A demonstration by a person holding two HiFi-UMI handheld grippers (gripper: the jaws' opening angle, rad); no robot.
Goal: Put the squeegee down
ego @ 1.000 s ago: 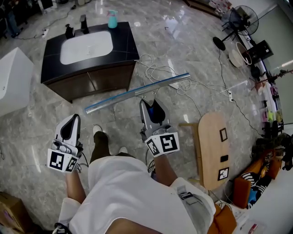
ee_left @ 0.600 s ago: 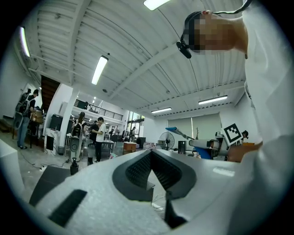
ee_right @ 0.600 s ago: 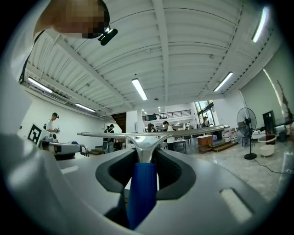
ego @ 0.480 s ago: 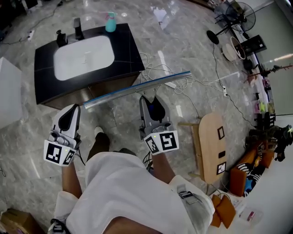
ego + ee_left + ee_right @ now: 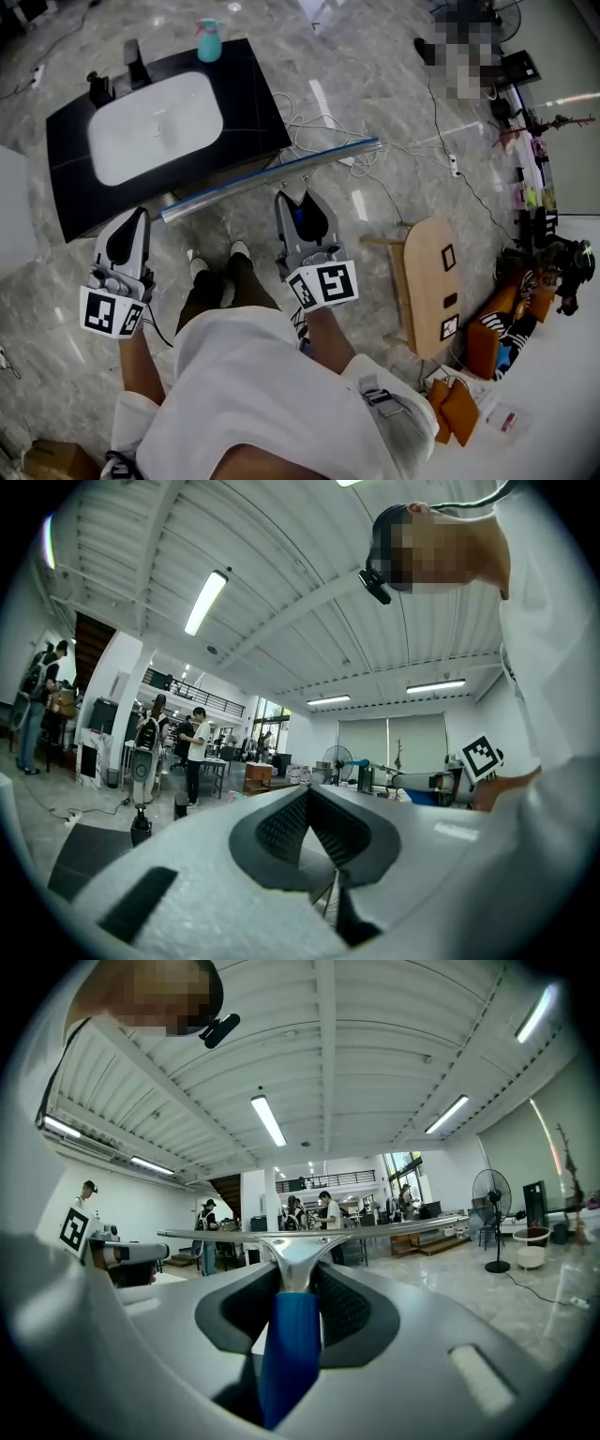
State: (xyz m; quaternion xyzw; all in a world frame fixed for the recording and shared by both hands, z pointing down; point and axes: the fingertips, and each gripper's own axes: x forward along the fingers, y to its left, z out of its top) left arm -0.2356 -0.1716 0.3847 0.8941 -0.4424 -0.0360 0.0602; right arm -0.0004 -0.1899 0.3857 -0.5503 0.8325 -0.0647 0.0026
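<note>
My head camera looks steeply down on the floor [image 5: 375, 112]; the left gripper [image 5: 134, 217] and right gripper [image 5: 298, 199] cameras look level, close along their fingers [image 5: 281, 827], sharing the hall ceiling [image 5: 281, 592]

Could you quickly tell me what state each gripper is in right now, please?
Left gripper: closed, empty.
Right gripper: closed on the squeegee, by its blue handle.
</note>
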